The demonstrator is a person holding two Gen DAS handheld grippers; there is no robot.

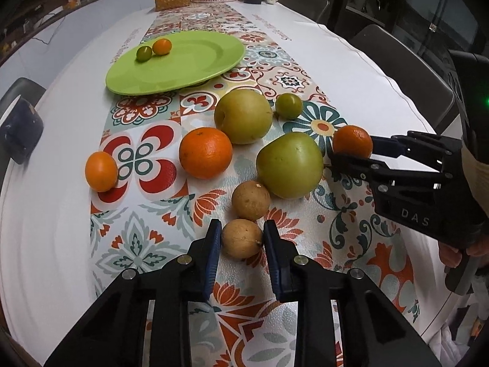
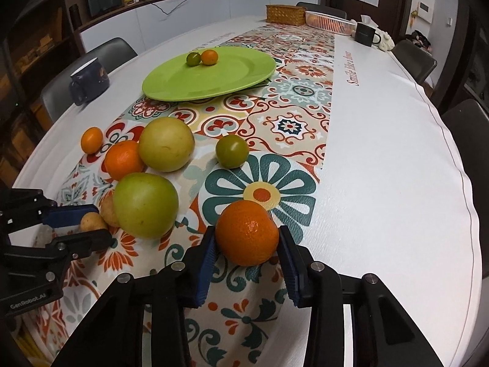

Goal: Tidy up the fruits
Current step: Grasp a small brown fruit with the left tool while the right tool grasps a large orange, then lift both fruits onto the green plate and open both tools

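My left gripper [image 1: 241, 229] is shut on a small brown round fruit [image 1: 241, 238] that rests on the patterned runner; a second brown fruit [image 1: 250, 200] lies just beyond it. My right gripper [image 2: 246, 235] is shut on a tangerine [image 2: 247, 233], its blue pads against both sides, the fruit still on the cloth. Between the two grippers sits a green apple [image 1: 289, 165]. Further off lie a yellow-green pear [image 1: 243, 116], a large orange [image 1: 205, 152], a small orange [image 1: 101, 171] and a small green fruit [image 1: 288, 106]. The green plate [image 1: 195, 64] holds a small green fruit [image 1: 144, 53] and a small orange one [image 1: 162, 46].
A dark mug [image 2: 88, 81] stands at the table's left edge. At the far end are a wicker basket [image 2: 285, 14], a pink basket [image 2: 331, 22] and a dark cup [image 2: 365, 35]. Chairs line both sides. White cloth [image 2: 397, 153] stretches to the right of the runner.
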